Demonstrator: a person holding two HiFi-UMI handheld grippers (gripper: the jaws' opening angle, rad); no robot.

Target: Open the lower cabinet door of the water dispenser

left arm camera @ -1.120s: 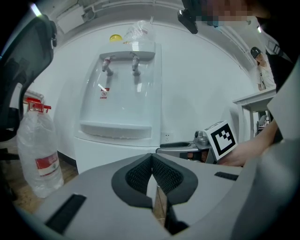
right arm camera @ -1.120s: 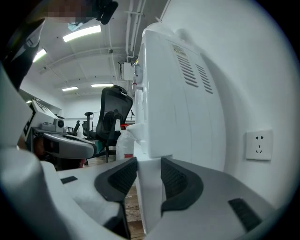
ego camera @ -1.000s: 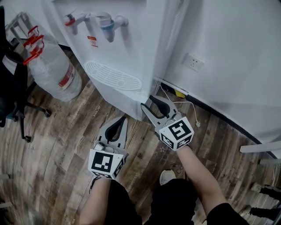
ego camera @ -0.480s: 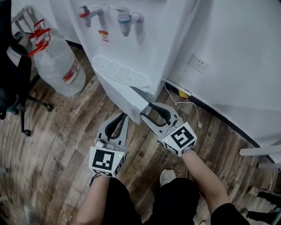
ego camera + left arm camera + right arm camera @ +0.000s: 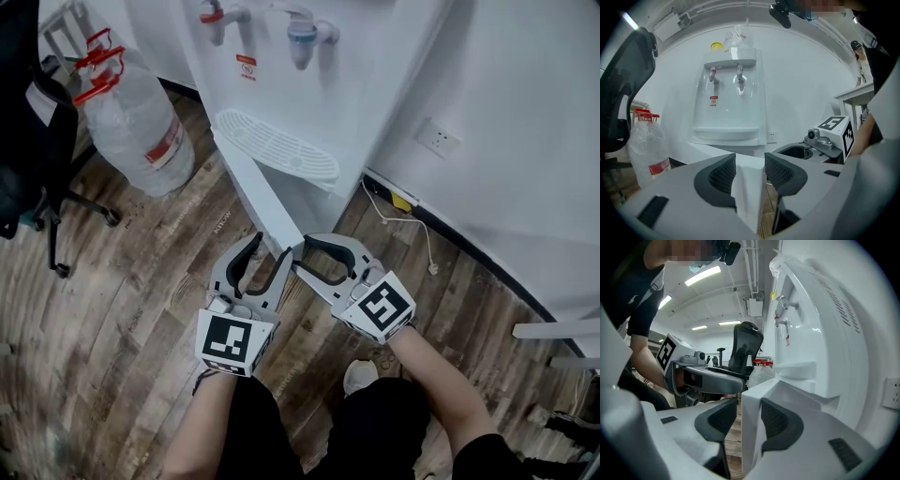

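Under the drip tray (image 5: 277, 150) of the water dispenser (image 5: 309, 94), the lower cabinet door (image 5: 265, 199) stands partly swung out, its free edge between the open jaws of the right gripper (image 5: 305, 255) and those of the left gripper (image 5: 269, 251), which have just been opening; the next move is probably to swing it wider.

Wood-plank floor (image 5: 122, 309), white wall (image 5: 525, 94)

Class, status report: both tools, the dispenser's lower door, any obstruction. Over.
Left tool open, jaws just opening, lower door edge between. Right tool open round same edge. Door swung out. Water bottle off left, apart.
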